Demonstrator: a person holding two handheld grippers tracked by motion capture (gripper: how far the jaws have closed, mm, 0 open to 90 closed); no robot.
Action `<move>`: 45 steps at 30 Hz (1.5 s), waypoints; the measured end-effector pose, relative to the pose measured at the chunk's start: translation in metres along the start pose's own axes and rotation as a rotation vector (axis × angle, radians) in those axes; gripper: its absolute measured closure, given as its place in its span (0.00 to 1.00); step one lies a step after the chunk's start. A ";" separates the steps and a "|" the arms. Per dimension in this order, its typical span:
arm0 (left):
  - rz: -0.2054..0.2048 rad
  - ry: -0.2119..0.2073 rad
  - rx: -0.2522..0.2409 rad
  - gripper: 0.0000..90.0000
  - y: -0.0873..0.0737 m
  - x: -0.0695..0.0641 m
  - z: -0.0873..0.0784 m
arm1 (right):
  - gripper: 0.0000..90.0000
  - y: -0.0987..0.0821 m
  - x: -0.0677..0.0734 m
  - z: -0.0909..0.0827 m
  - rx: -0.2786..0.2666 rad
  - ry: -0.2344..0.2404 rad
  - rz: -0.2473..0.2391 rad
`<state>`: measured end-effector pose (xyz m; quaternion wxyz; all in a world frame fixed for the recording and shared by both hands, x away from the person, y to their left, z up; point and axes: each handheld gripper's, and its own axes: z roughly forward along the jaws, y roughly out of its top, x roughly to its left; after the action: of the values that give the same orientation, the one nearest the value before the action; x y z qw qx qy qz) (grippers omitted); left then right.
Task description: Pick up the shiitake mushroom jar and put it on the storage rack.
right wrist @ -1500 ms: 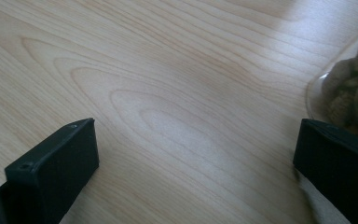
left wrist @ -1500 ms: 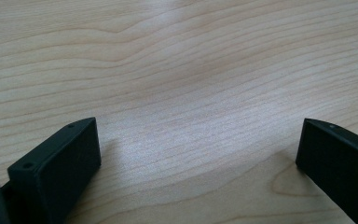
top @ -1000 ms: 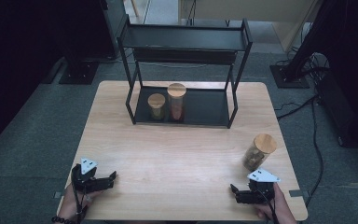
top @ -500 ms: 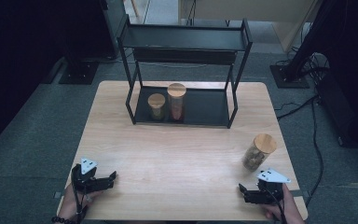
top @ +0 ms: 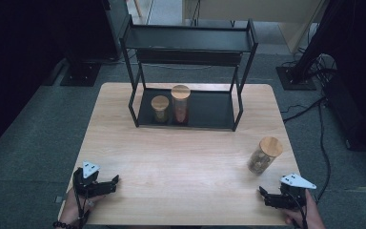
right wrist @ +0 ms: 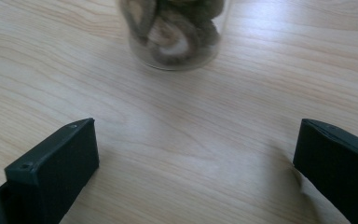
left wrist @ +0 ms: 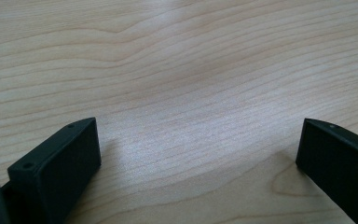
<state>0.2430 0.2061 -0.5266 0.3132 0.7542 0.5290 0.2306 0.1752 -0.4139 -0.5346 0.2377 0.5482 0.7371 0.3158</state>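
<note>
Jar (top: 265, 155) w/ wood lid, upright on table (top: 186, 176); right claw (top: 267, 196) near it, left claw (top: 112, 182) well apart, both wide open, empty.

Black claws (right wrist: 198, 154), pale wood-grain table (top: 186, 157)

You have no readable text, label, brand or number here, neither on the jars nor on the rack.

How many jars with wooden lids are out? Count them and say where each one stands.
3. A short jar and a tall jar stand side by side on the black rack's bottom shelf. A third jar stands alone on the table, just ahead of the right tool.
</note>
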 end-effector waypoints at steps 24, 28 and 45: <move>0.000 -0.001 0.000 0.00 0.000 0.000 0.000 | 0.00 -0.002 -0.019 -0.001 0.007 -0.004 0.029; 0.000 -0.001 0.000 0.00 0.000 0.000 0.000 | 0.00 0.002 -0.018 0.002 0.007 0.001 0.027; 0.000 -0.001 0.000 0.00 0.000 0.000 0.000 | 0.00 0.021 -0.002 0.022 0.008 0.057 -0.033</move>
<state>0.2436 0.2058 -0.5267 0.3135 0.7544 0.5288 0.2303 0.2049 -0.4071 -0.5343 0.2194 0.5278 0.7537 0.3243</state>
